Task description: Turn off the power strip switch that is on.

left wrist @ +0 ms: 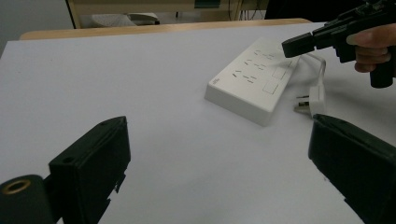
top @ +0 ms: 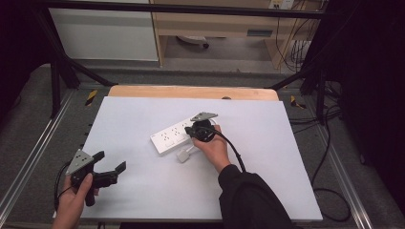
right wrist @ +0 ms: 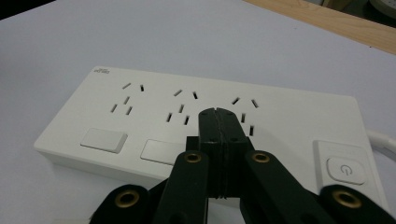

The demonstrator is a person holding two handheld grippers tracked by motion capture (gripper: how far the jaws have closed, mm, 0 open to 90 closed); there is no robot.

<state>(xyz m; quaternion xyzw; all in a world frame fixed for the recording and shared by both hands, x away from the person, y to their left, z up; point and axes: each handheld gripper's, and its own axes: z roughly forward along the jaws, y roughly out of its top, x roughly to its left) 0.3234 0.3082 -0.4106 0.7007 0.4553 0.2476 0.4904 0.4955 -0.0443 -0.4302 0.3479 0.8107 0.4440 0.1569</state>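
Power strip under closed right claw (seemingly just above), left claw open, well apart.

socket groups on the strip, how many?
3, in a row along the power strip: one near the logo end, one mid, one nearest the power button, partly behind the right gripper.

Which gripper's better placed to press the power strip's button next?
Right. The right gripper, jaws shut, hangs over the power strip beside its power button. The left gripper sits open, well off.
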